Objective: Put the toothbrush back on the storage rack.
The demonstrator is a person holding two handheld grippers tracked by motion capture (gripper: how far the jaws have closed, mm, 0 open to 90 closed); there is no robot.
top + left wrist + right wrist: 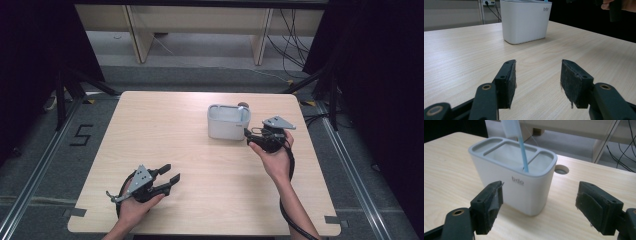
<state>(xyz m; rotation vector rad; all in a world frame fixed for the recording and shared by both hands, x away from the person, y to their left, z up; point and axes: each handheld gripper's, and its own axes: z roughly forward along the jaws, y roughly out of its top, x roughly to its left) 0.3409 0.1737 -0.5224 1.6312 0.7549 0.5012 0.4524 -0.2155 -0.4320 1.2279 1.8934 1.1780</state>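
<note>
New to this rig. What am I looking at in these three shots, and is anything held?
No robot: a person holds a two-jaw gripper in each hand. The high view looks down on the table; the other two come from cameras riding on the grippers. The left gripper is near the person, jaws open, empty. The right gripper sits beside a white holder, jaws open, empty. The holder has several compartments; a blue stick stands in one. Behind it is a round hole in the tabletop.

White holder point(228, 122) stands on wooden table point(165, 135).
</note>
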